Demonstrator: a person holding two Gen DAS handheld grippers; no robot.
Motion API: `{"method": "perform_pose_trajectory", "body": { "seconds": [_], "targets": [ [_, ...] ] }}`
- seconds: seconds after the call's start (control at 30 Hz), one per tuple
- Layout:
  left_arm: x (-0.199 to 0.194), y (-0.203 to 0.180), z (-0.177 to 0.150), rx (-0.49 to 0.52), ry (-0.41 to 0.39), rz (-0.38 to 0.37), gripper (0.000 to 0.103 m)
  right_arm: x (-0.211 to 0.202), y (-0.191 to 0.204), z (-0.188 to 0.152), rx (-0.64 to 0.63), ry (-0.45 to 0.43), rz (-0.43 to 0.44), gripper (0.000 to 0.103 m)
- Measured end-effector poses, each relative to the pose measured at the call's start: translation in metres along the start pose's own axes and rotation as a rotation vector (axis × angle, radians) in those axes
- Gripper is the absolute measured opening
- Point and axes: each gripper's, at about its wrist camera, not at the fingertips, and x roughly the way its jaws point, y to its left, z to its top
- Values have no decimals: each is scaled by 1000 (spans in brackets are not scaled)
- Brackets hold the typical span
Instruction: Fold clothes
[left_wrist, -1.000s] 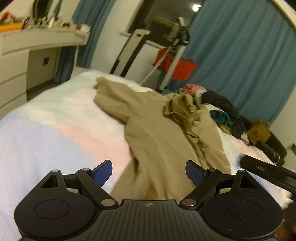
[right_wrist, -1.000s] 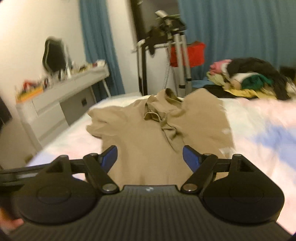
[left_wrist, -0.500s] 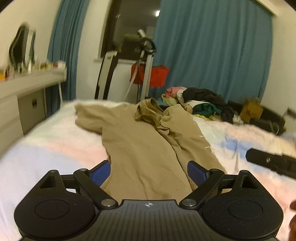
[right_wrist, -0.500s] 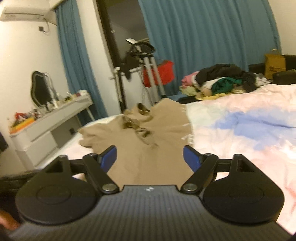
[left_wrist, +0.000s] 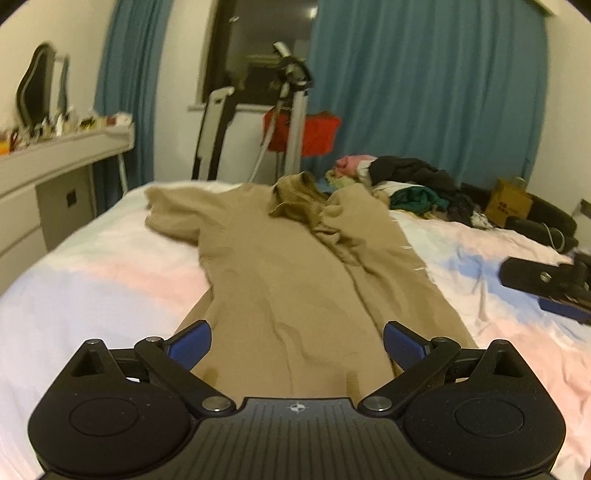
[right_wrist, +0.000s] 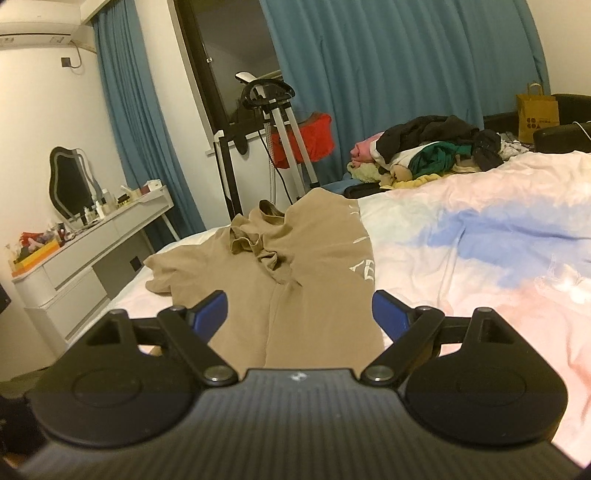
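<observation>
Left wrist view: tan shirt (left_wrist: 295, 273) spread lengthwise up centre of frame on bed (left_wrist: 92, 288), one sleeve out toward upper left, collar bunched at far end, right side lapped over along a long crease. Left gripper (left_wrist: 297, 345) wide, nothing held, low over near hem. Right wrist view: right gripper (right_wrist: 299, 312) wide too, empty, above same hem. Partly folded at most; sleeve and length unfolded. Clothes pile (right_wrist: 424, 155) upper right, unsorted.
</observation>
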Motion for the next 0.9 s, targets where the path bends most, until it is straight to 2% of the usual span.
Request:
{"method": "perform_pose_trajectory", "body": {
  "seconds": [0.17,0.47,0.6,0.73,0.8,0.9],
  "targets": [
    [16,21,3,-94,60,21,100,7,0,-6,-5,6,-14,87],
    [45,45,10,-163,118,82,100,20,0,-16,-15,16,-39,86],
    [70,78,26,-320,151,109,100,25,-6,-21,11,43,-45,86],
    [109,115,43,-454,178,189,98,37,-13,-22,48,44,-56,86],
    [129,134,50,-520,164,196,98,48,-14,-24,50,51,-74,86],
    [152,153,61,-583,73,169,99,66,-16,-28,43,77,-88,86]
  ]
}}
